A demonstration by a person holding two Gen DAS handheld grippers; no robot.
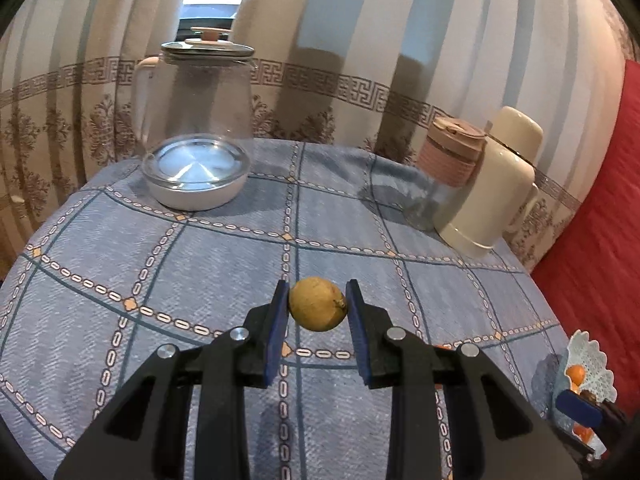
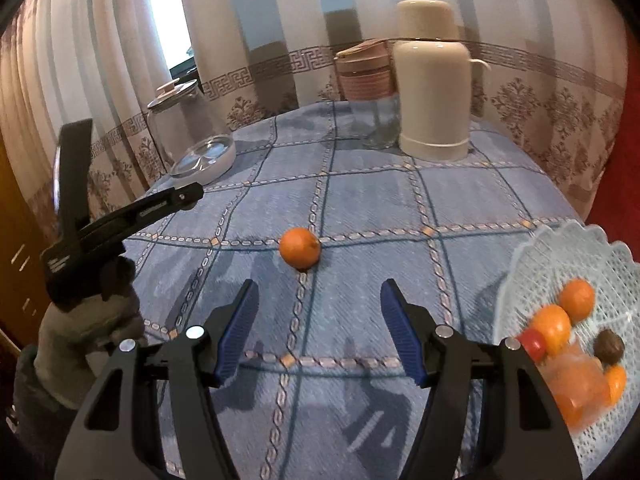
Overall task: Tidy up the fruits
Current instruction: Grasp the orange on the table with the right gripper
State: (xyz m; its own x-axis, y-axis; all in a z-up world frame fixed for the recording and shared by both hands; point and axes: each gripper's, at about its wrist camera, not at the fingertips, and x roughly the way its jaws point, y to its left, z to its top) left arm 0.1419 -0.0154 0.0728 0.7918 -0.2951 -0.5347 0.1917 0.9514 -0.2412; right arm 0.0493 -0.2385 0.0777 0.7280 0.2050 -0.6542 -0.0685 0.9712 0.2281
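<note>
My left tongs [image 1: 317,305] are clamped on a lemon [image 1: 317,304], lifted off the cloth [image 1: 120,260]. Right tongs [image 2: 316,326] gape apart w/ nothing between; an orange [image 2: 299,248] lies on the cloth at 12 o'clock, basket [image 2: 560,248] w/ fruit at 3.

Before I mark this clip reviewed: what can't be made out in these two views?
- Left wrist view: the basket is cut by the frame edge and partly covered by a blue pad; its fruit can't be counted.
- Right wrist view: the lower fruit in the basket are blurred and partly behind the right gripper.
- Right wrist view: the left gripper's fingertips and the yellow fruit don't show.
</note>
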